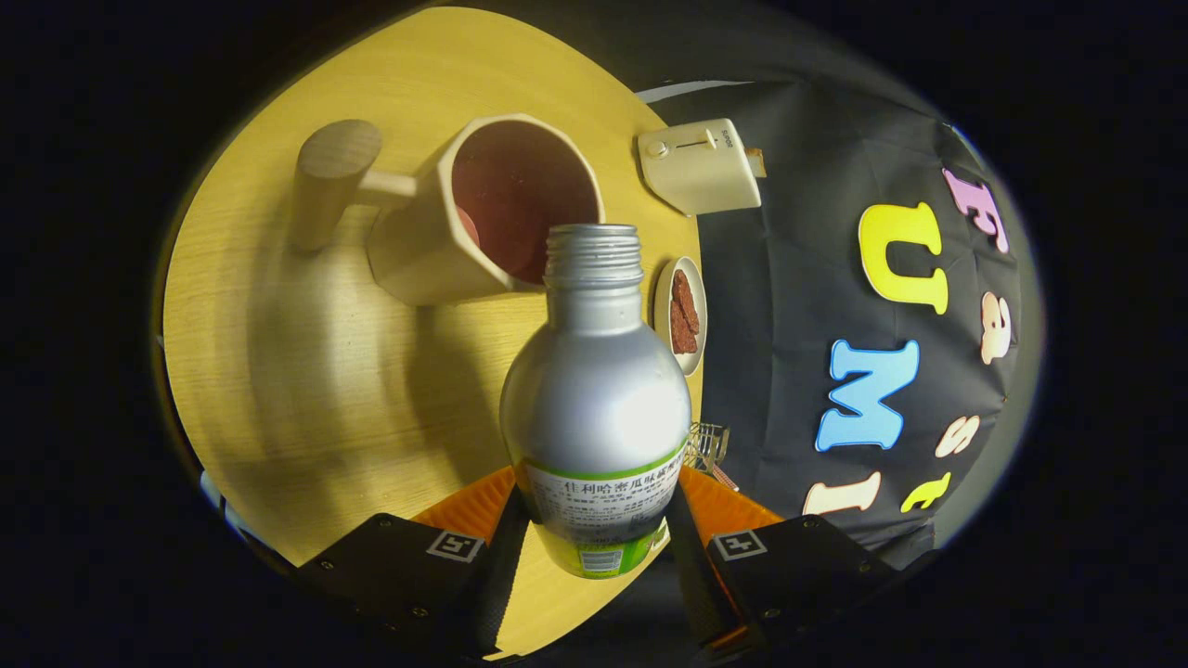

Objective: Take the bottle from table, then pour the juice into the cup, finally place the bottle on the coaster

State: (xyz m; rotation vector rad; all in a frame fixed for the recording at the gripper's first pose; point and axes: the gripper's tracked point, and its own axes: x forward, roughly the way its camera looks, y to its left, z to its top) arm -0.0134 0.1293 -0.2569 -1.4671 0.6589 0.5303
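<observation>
Hand-held gripper (599, 520) is clamped on the bottle (594, 408), one finger pressing each side of the labelled lower body. Bottle is silver metal with a green-and-white label band, cap off, threaded neck open. The whole view is rolled, so the bottle is tipped over relative to the counter (306, 371), its mouth pointing at the cup (483, 213).

Cup sits just beyond the bottle's neck: pale, faceted outside, dark reddish inside, with a wooden peg handle sticking out on the side away from the toaster. From this angle the bottle's mouth overlaps the cup's near rim (can't tell if they touch or if the mouth is just in front of it). No stream visible at the mouth; can't tell the liquid level in the cup either.

Past the cup, near the counter's edge by the black cloth wall, a cream toaster (698, 167) with a slider on its face. Between toaster and bottle, a small plate (680, 314) holding brown strips of food, just beside the bottle's shoulder. A small wire rack thing (710, 445) sits next to the finger on the wall side, too small to identify.
</observation>
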